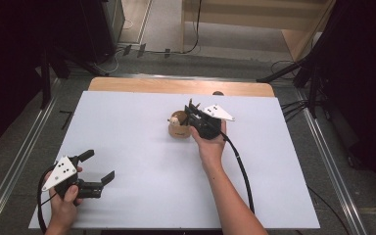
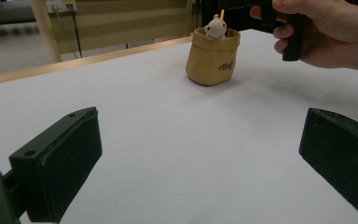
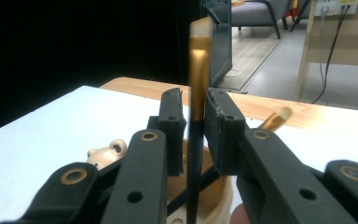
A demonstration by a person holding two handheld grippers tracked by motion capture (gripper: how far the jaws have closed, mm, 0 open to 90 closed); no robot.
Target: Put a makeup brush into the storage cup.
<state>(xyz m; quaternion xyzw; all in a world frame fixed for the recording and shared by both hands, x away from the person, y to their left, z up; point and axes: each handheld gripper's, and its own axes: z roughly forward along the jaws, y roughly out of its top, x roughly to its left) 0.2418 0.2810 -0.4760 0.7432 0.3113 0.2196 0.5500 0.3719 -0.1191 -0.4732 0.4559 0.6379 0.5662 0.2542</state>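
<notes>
Down at the near left corner of the white tabletop [image 1: 142, 161], the person's left hand [image 1: 64, 203] holds the left gripper [image 1: 99, 167] low over the bare surface, its fingers [image 2: 58, 161] spread wide with nothing between them. Toward the middle, farther back, a small tan pouch [image 1: 178, 129] stands upright with a little white bear figure [image 2: 216, 27] poking out of its top. Just to its right, the right hand [image 1: 210, 142] holds the right gripper [image 3: 194, 125] directly above the pouch, its fingers [image 3: 220, 126] pinched onto a slim black brush with a gold ferrule [image 3: 197, 79], upright, its lower end running down into the pouch.
</notes>
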